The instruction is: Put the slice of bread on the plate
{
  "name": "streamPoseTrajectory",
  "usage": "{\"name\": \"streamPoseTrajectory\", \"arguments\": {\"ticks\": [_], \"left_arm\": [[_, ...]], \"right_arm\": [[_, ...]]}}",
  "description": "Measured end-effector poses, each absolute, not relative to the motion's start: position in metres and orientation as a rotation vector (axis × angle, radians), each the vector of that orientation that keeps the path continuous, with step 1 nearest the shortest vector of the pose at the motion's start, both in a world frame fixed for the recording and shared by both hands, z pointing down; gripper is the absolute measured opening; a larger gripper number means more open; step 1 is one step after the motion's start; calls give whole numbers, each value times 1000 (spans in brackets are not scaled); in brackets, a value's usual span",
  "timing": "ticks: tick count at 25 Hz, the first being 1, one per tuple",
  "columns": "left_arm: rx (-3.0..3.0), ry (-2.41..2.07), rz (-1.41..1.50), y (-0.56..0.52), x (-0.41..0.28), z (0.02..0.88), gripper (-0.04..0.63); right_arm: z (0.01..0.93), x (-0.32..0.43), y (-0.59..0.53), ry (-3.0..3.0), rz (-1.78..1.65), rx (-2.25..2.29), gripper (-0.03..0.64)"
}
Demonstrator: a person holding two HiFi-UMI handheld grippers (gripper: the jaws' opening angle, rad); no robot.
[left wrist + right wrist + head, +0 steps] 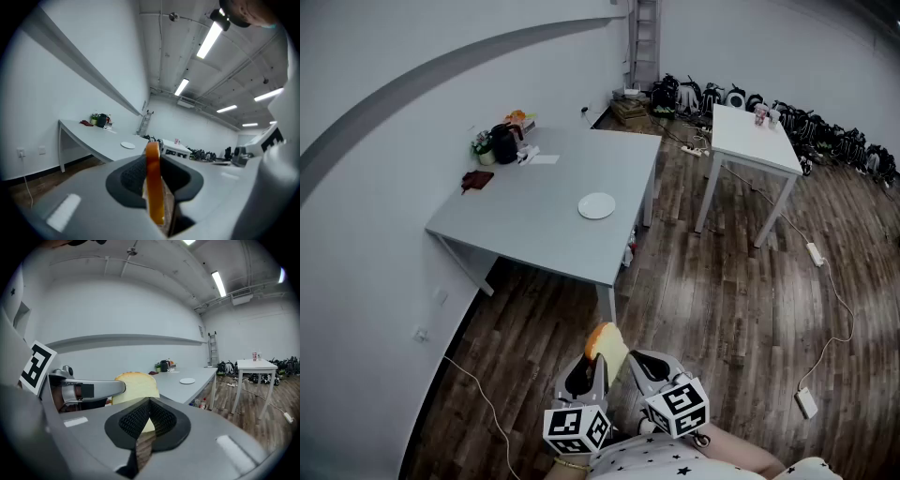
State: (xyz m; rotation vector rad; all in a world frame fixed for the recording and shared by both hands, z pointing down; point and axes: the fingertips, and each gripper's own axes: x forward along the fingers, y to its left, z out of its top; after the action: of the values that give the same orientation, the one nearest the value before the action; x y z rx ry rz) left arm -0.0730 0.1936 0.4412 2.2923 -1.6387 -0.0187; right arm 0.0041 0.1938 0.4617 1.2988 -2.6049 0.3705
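Note:
A slice of bread (606,341) with an orange-brown crust stands upright between the jaws of my left gripper (592,367), which is shut on it, low in the head view and close to my body. In the left gripper view the slice (153,187) shows edge-on between the pads. My right gripper (649,366) is just to the right of it, jaws together and holding nothing. The right gripper view shows the slice (136,386) face-on beyond its pads. The white plate (596,205) lies empty on the grey table (534,216), well ahead of both grippers.
A black kettle (504,142), a small plant and a dark red cloth (476,180) sit at the grey table's far left. A white table (755,141) stands to the right. Cables and a power strip (815,253) lie on the wood floor; equipment lines the far wall.

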Motion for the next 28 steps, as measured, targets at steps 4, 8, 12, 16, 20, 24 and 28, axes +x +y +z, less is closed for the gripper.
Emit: {"name": "streamPoseTrajectory", "arguments": {"ticks": [4,8,12,16,20,24,28], "left_arm": [[2293,-1647,-19,193,-90,442,91],[2303,-1651,-12,188,-113,441,91],[2303,-1626,-8,181,-131,447,91],[2300,-1601,-8,178,-141,451,91],[2305,-1568,-11,163,-145,455,91],[2291,-1560,-25,134,-145,459,91],[2304,-1566,-26,93,-137,458,91]], "right_arm": [[460,-12,194,-2609,366,1291,-2],[460,-29,189,-2601,374,1297,-2],[466,-49,184,-2586,378,1286,-2],[470,-59,183,-2572,376,1284,-2],[472,-59,169,-2552,387,1324,-2],[475,-52,144,-2536,391,1342,-2],[475,-45,99,-2543,376,1342,-2]]}}
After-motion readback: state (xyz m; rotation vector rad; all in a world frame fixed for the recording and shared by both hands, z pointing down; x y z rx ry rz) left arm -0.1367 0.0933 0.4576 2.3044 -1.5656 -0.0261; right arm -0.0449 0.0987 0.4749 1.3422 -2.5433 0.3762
